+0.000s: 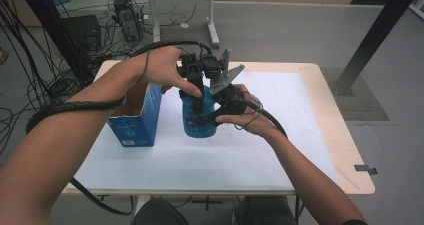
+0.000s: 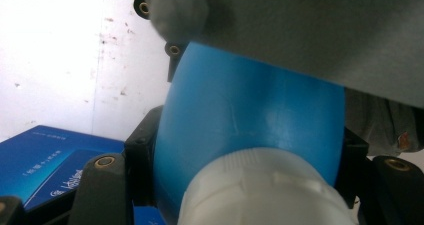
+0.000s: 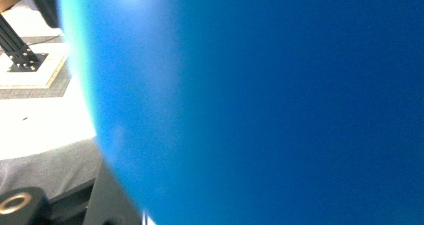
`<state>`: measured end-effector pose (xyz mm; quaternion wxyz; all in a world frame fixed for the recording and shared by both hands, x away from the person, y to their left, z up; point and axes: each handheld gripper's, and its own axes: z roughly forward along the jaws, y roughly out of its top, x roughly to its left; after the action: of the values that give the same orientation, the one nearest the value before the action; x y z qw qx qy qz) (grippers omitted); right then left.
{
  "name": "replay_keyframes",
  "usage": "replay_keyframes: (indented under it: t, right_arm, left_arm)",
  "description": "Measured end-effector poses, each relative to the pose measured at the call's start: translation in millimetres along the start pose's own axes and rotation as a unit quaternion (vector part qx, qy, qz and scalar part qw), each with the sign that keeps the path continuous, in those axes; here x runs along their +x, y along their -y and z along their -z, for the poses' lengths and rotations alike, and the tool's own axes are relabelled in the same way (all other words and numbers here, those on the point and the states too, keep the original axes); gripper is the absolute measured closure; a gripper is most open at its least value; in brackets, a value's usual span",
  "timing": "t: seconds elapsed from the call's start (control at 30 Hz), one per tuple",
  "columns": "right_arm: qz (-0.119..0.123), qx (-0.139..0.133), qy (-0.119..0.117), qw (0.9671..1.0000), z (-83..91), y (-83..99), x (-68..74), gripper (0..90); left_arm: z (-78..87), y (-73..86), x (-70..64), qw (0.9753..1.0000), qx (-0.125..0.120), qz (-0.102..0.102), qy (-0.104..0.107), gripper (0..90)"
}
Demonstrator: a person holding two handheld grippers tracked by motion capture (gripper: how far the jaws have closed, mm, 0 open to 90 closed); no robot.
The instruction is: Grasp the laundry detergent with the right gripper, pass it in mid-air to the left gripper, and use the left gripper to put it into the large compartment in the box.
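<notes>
Item: one bright blue, smooth plastic bottle (image 1: 199, 116) with a ribbed white screw cap (image 2: 260, 195). Cap is on. Bottle stands upright near the middle of the white-covered desk (image 1: 260, 150), base on the surface. Body widens below the neck; a faint scratch marks its shoulder.

Blue bottle (image 2: 250, 110): smooth plastic, slight sheen; ribbed white plastic cap (image 2: 260, 190). Blue box (image 1: 136, 116): glossy printed card outside, raw brown card inside. Worktop (image 1: 330, 115): pale wood edge, matt white sheet, scuffed. Fingers (image 2: 102, 185): matt black plastic, brass inserts.
</notes>
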<state>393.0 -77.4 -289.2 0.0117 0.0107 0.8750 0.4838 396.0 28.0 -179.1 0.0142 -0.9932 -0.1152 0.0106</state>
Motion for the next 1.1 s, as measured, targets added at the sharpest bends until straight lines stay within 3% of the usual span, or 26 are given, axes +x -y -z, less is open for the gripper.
replay_keyframes:
  t: [1.1]
  right_arm:
    - [-0.008, -0.015, -0.014, 0.9998, -0.1, 6.2, -1.6, 42.1]
  left_arm:
    - [-1.9, -2.5, 1.7, 0.9999, 0.001, 0.0, 0.012, 36.2]
